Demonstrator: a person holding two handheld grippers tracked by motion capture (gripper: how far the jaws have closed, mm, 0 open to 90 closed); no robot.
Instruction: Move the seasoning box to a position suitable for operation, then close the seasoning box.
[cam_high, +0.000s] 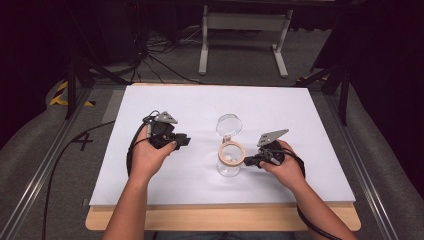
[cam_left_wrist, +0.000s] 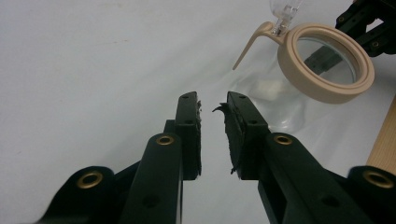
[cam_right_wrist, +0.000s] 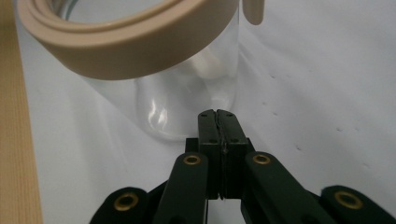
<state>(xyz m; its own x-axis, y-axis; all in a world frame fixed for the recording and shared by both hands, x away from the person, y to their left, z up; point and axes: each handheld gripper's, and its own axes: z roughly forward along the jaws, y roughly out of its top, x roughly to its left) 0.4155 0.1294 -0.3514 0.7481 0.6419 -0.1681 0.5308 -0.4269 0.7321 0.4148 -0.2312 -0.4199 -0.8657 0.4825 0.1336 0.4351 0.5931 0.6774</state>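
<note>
A clear glass jar (cam_high: 229, 162) with a beige rim stands near the white table's (cam_high: 200, 102) front edge, its clear hinged lid (cam_high: 229, 124) swung open. The right gripper (cam_high: 247, 161), jaws pressed together and empty, is just beside the jar. The left gripper (cam_high: 186, 141) is slightly spread, well apart from the jar.

A clear glass jar (cam_high: 229, 165) ringed in beige is being shown on a white table cover (cam_high: 190, 175); black jaws with brass rivets are being displayed by both grippers.
</note>
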